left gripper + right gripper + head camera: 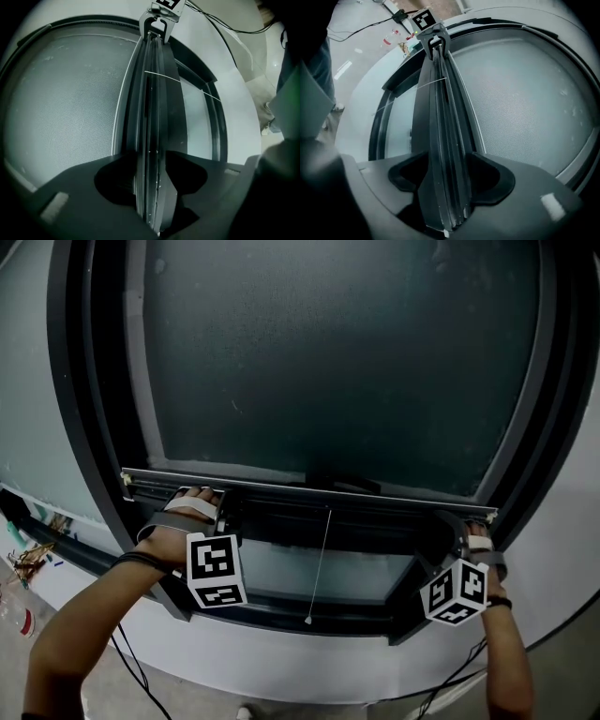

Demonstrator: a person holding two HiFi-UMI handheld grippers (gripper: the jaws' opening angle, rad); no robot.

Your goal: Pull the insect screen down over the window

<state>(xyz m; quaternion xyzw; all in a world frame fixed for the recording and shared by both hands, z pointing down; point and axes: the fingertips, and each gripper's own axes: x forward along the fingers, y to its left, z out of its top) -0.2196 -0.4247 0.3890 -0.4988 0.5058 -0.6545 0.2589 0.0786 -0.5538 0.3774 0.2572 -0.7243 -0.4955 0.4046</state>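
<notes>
1. Dark-grey window frame [70, 427] filled the head view and served as the fixed guide for the sliding parts.
2. Insect screen [328, 352] covered most of that frame's opening from the top and stopped short of the frame's sill. A strip of bare glass [281, 568] showed beneath it, so the job looked largely but not fully done.
3. Bottom bar [309, 486] of the screen lay level across the frame, probably because a hand stood at each end to stop it jamming.
4. Left gripper [151, 176], near the frame's left side, had its jaws parted with the bar between them. They sat close against it but, as I judged, were not clamping. Right gripper [446, 176], near the frame's right side, stood spread wide around the same bar.
5. Pull cord [321, 559] hung from the bar's middle towards the sill, with nothing gripping it.
6. Seen close, the screen's weave was a fine, even grey grid, taut and unwrinkled, with a few pale specks.
</notes>
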